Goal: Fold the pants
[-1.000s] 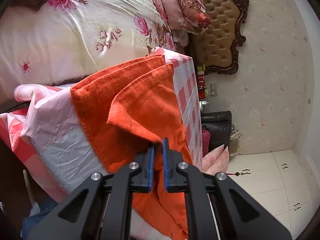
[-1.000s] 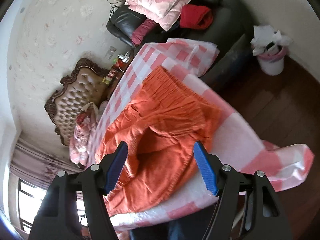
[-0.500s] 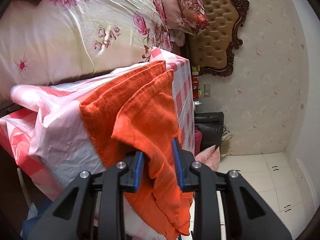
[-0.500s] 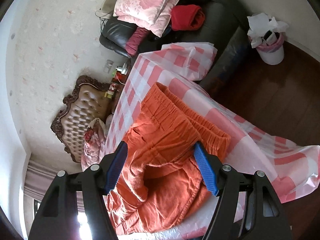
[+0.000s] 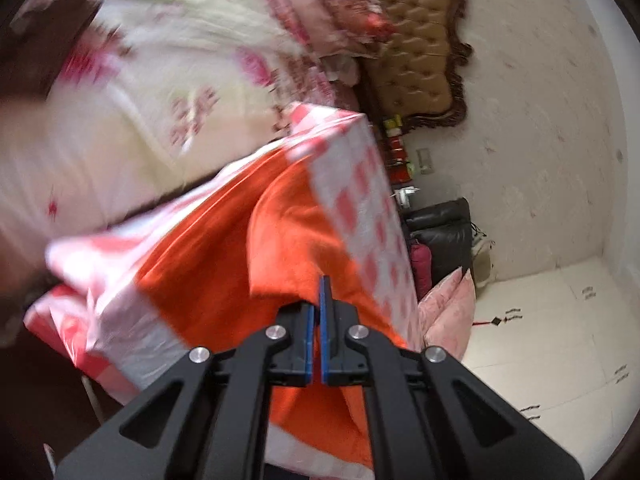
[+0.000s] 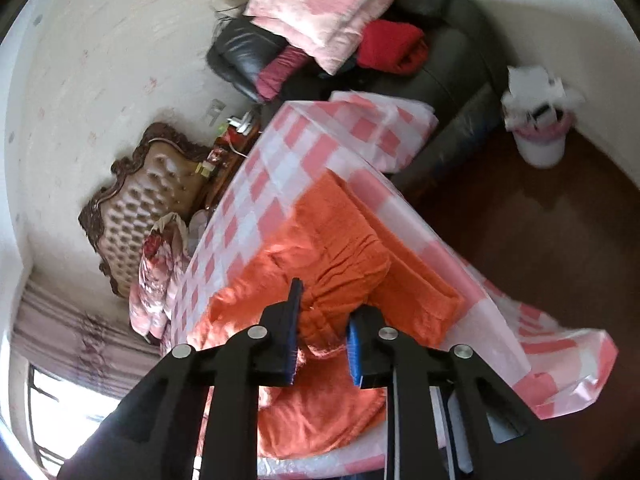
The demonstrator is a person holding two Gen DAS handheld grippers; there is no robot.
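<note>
While both grippers work at the cloth: a pair of orange pants lies bunched on a table under a pink-and-white checked tablecloth, lower centre of the right wrist view.
Left gripper: its blue-padded jaws are nearly together, with orange cloth just ahead of and around them in the lower centre of the frame; whether they pinch a fold, I cannot tell, as this view is motion-blurred.
Right gripper: jaws partly apart, straddling a raised ridge of the pants near the gathered waistband; no firm grip shows.
Pants position: partly doubled over, one flap lifted in the left wrist view, the near edge hanging off the table's front.
Risk, slipping: the thin hold on the left, if there is one, may let go, and the fold would fall open.
Risk, snagging: closing on the thick ridge may catch several layers and leave the fold crooked.
Risk, dragging: the slick tablecloth may be pulled along with the pants, and both could slide off the table edge.
Writing: no brand, label or readable text in either view.
</note>
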